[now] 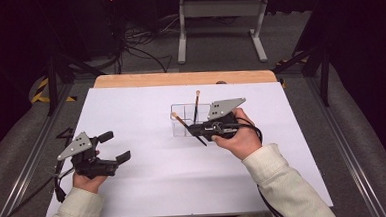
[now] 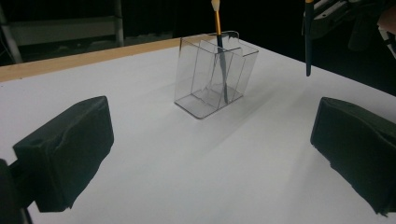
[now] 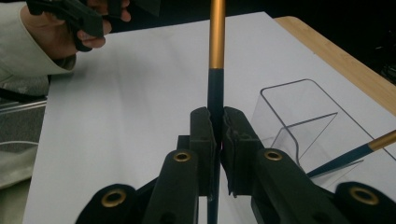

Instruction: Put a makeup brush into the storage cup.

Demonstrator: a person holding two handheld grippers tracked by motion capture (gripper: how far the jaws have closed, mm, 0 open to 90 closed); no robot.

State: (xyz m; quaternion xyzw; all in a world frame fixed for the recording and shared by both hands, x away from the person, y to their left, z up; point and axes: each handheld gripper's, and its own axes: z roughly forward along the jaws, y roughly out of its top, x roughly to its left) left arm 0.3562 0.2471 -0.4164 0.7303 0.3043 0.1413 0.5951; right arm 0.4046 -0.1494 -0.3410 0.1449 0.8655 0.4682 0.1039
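Black brush [image 3: 215,93], tip cut off, clamped in right gripper [image 3: 217,135]; left gripper [image 2: 205,158] seemingly open.

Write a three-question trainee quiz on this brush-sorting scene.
1. True or false: the right gripper is shut on a dark-handled brush with a gold ferrule.
2. Where does the other dark-handled brush stand?
A. flat on the white table top
B. in the clear plastic compartment holder
C. between the left gripper's jaws
3. Fill in: the left gripper has its jaws ____ with nothing between them.

Key: 1 true; 2 B; 3 open.
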